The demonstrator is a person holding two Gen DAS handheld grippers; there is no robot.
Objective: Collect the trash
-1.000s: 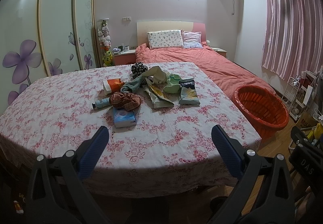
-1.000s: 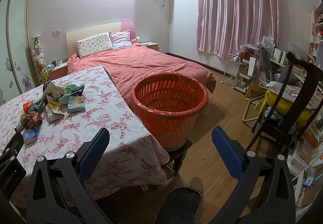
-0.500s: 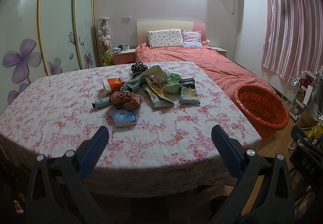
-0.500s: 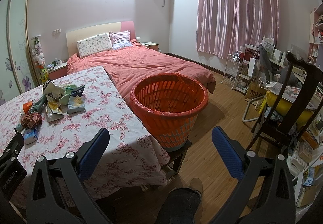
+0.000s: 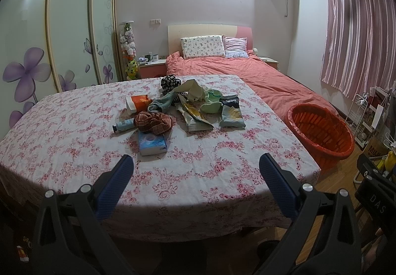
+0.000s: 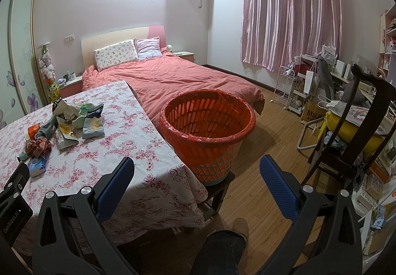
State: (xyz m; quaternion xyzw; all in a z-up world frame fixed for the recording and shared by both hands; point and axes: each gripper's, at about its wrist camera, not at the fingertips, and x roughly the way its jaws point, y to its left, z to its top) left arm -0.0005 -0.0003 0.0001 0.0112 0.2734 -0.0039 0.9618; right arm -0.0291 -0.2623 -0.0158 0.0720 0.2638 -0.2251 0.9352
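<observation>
A pile of items lies mid-table on the floral tablecloth (image 5: 74, 131): snack wrappers (image 5: 195, 116), a blue chip bag (image 5: 232, 114), a tissue pack (image 5: 152, 143), a tube (image 5: 123, 124), a checked cloth (image 5: 153, 121), an orange-and-white box (image 5: 138, 102) and socks (image 5: 162, 102). An orange basket (image 6: 208, 126) lined with a red bag stands on a stool beside the table's right edge. My left gripper (image 5: 196, 171) is open and empty over the near table edge. My right gripper (image 6: 196, 171) is open and empty, in front of the basket.
A bed with a pink cover (image 6: 178, 74) lies behind the table. A dark wooden chair (image 6: 366, 111) and cluttered shelves stand at the right. A wardrobe with flower prints (image 5: 37, 52) lines the left wall. The person's leg (image 6: 220, 250) shows below.
</observation>
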